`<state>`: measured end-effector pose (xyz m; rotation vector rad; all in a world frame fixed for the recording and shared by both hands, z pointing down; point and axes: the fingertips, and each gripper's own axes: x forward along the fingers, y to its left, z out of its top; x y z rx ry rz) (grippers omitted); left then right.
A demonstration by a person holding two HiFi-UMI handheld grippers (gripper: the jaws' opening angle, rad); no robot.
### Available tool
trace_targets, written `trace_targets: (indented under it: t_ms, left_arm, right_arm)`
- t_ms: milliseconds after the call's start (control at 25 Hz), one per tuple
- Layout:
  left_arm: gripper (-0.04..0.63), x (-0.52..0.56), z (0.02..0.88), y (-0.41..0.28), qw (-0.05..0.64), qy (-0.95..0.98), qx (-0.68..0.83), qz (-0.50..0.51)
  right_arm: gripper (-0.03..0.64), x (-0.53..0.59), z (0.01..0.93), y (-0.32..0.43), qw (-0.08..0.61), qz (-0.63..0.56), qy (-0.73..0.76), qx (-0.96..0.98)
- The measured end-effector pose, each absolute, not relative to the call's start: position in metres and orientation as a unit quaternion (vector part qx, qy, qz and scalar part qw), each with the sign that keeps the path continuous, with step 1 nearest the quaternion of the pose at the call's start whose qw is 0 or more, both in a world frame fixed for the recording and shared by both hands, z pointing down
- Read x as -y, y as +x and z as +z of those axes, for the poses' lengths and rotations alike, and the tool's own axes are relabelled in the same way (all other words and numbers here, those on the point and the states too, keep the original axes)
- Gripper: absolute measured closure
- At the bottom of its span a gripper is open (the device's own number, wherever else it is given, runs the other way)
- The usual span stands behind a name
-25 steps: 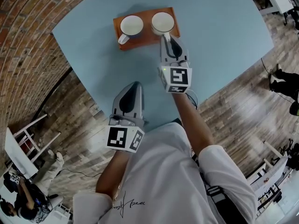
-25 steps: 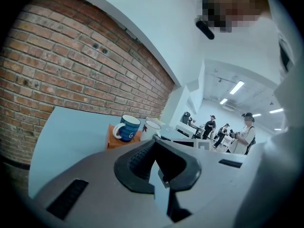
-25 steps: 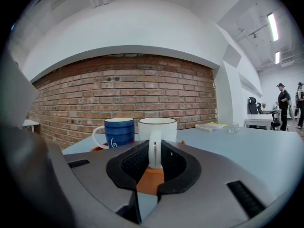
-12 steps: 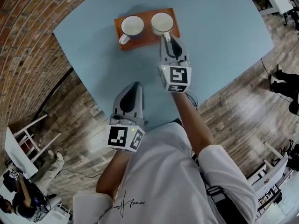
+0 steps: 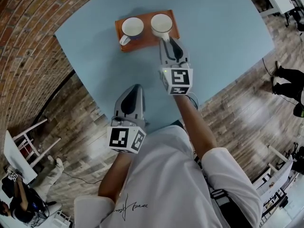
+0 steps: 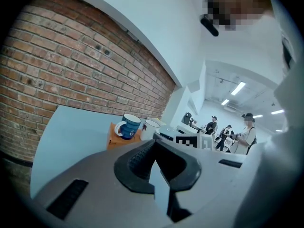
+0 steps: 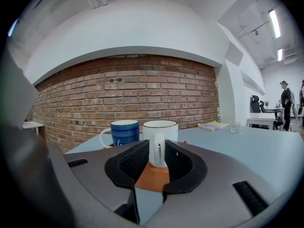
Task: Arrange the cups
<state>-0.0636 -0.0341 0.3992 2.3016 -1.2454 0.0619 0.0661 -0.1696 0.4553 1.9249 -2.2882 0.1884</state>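
Cups on the orange tray (image 5: 142, 43) at the far side of the table (image 5: 223, 37): white cup (image 5: 161, 24) at right, blue cup (image 5: 132, 27) just left of it. Releasing, by the look: right gripper (image 7: 156, 151) spread about the white cup's handle, pads just clear of it, jaws just opened wider than a second ago. Cups and tray unmoved since. Next, likely: drawing straight back toward the near side without snagging the handle. Left gripper (image 6: 154, 148) pressed together, empty, over the near table edge.
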Motion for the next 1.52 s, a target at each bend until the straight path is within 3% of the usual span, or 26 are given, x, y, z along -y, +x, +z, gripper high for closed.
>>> trace_targets:
  t_ms: [480, 920, 1320, 1520]
  left_arm:
    - [0.588, 0.020, 0.392, -0.068, 0.240, 0.849, 0.470, 0.005]
    - [0.588, 0.013, 0.379, -0.074, 0.241, 0.838, 0.489, -0.030]
    - [0.588, 0.036, 0.367, -0.069, 0.205, 0.844, 0.492, -0.050]
    - [0.588, 0.056, 0.373, -0.072, 0.155, 0.853, 0.499, -0.012]
  right_arm:
    - [0.534, 0.141, 0.420, 0.063, 0.078, 0.044, 0.631, 0.771]
    - [0.580, 0.108, 0.378, 0.037, 0.105, 0.013, 0.578, 0.809]
    - [0.595, 0.072, 0.348, 0.016, 0.070, 0.054, 0.492, 0.866]
    - [0.595, 0.068, 0.344, 0.015, 0.068, 0.059, 0.463, 0.882]
